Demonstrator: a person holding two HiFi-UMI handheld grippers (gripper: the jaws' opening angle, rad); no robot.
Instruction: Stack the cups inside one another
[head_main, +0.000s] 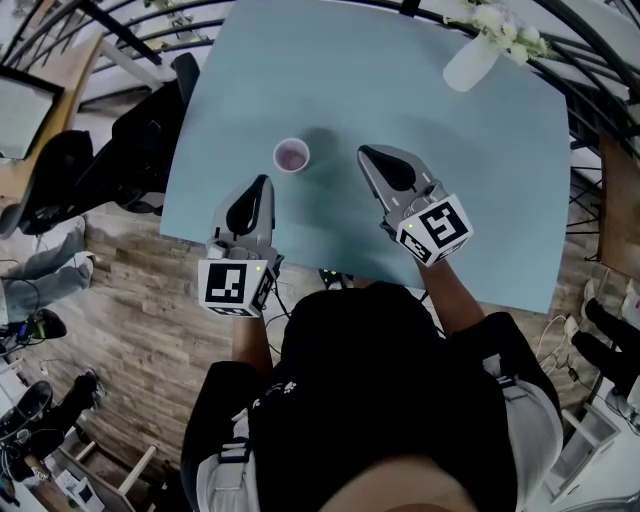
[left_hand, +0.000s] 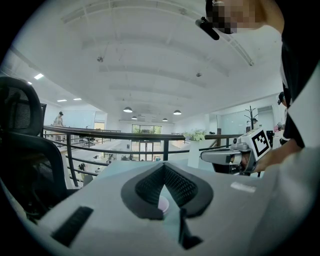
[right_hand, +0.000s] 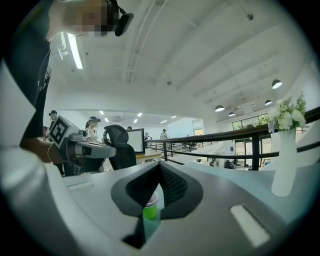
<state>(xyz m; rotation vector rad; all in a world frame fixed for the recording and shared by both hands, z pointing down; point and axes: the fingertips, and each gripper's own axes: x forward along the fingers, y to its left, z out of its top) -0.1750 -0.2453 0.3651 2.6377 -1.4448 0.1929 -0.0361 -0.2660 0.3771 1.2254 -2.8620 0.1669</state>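
Observation:
A small cup (head_main: 291, 155) with a pale pink inside stands on the light blue table (head_main: 470, 180), between and just beyond my two grippers. In the right gripper view the cup (right_hand: 150, 207) shows a green wall with a white rim nested in its top. In the left gripper view only a sliver of the cup (left_hand: 163, 204) shows below the jaws. My left gripper (head_main: 262, 182) (left_hand: 164, 166) is shut and empty, a little short of the cup on its left. My right gripper (head_main: 366, 153) (right_hand: 160, 165) is shut and empty, to the cup's right and apart from it.
A white vase with flowers (head_main: 470, 60) (right_hand: 284, 165) stands at the table's far right. A black railing (left_hand: 165, 136) runs behind the table. Office chairs (head_main: 150, 130) stand off the table's left edge. The person's torso is at the near edge.

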